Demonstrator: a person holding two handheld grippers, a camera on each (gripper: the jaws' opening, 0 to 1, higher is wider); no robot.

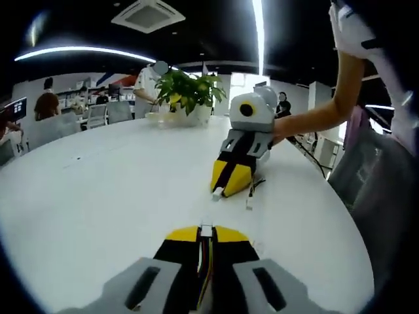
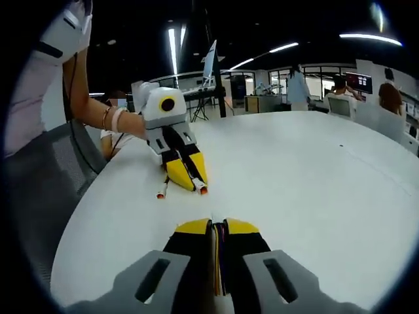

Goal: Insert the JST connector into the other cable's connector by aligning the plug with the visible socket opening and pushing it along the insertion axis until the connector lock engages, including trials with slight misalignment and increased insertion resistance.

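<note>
In my left gripper view, the left claw [image 1: 206, 230] rises from six o'clock with its yellow-tipped jaws pressed together on a bundle of coloured wires [image 1: 207, 265], and a small white connector [image 1: 206, 229] pokes out at the very tips. Across the white surface [image 1: 98, 196], at about one o'clock from my tips, the right claw [image 1: 226, 190] points back toward me, its jaws closed on a second cable whose white plug end [image 1: 217, 193] sticks out at its tip. A loose tail of that cable [image 1: 250, 199] lies on the surface just beside it, toward three o'clock. The two connector ends face each other but stay well apart. A person's bare forearm [image 1: 321, 114] reaches in from two o'clock to hold that claw. A potted green plant [image 1: 186, 91] stands at the far edge of the surface around twelve o'clock.

In my right gripper view, the right claw [image 2: 218, 226] comes up from six o'clock, jaws pinched on thin coloured wires [image 2: 218, 261] that run down between them; I cannot make out the connector at its tip here. At eleven o'clock the left claw [image 2: 186, 183] rests low over the surface [image 2: 308, 183], jaws closed, with a small red-tipped connector end [image 2: 201, 190] at its tip and another loose end [image 2: 160, 193] lying on the surface just beside it, toward nine o'clock. A hand with a bracelet at the wrist [image 2: 111, 120] holds it from behind.
</note>
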